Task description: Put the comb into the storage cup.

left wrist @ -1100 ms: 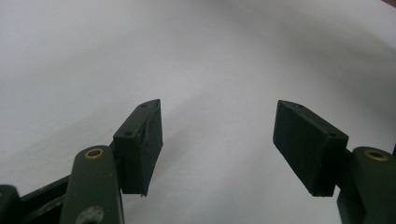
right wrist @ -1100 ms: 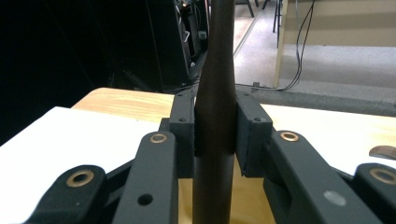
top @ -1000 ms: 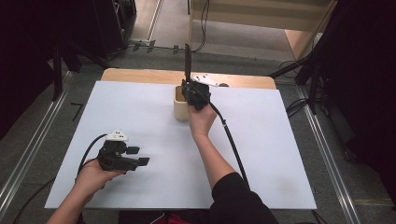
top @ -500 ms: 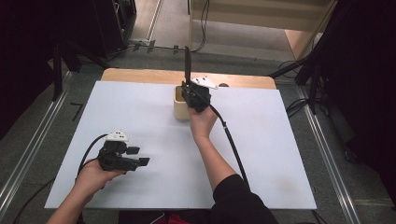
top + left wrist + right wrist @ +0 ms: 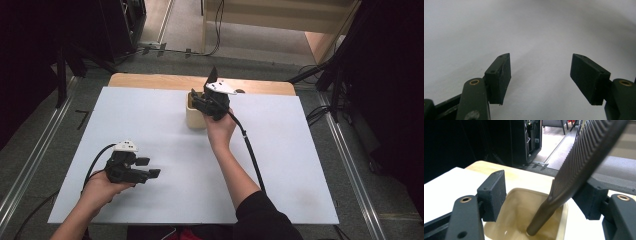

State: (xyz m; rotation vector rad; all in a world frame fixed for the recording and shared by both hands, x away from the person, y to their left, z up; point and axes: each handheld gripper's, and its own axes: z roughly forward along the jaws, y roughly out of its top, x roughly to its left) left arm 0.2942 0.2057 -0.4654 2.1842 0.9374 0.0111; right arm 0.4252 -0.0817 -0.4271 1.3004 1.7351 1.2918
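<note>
While its handle end rests on the floor of a beige square cup (image 5: 560, 225), a black comb (image 5: 584, 155) stands propped inside it, its long axis running steeply upward and leaning away from the cup's middle; in the right gripper view the toothed end points up and to the right, with the fine teeth lining the edge that faces up and to the left. From the high view, the comb's (image 5: 213, 75) tip pokes up beyond the cup (image 5: 194, 119), toward the far edge of the table.

Around the comb stands the right gripper (image 5: 544, 195), poised over the cup's mouth, its jaws having just been opening: the comb lies between them, close against the right-hand pad (image 5: 590, 200) and well clear of the left one, though whether it touches that pad cannot be told. In the high view the right gripper (image 5: 210, 102) hovers at the cup, held from below by the person's right hand (image 5: 220, 131).

Near the table's front left, the left gripper (image 5: 148, 168) lies low over the white sheet (image 5: 300, 165), its jaws spread wide with nothing between them (image 5: 540, 77). Beyond the sheet, a strip of wooden tabletop (image 5: 150, 80) shows along the far edge.
</note>
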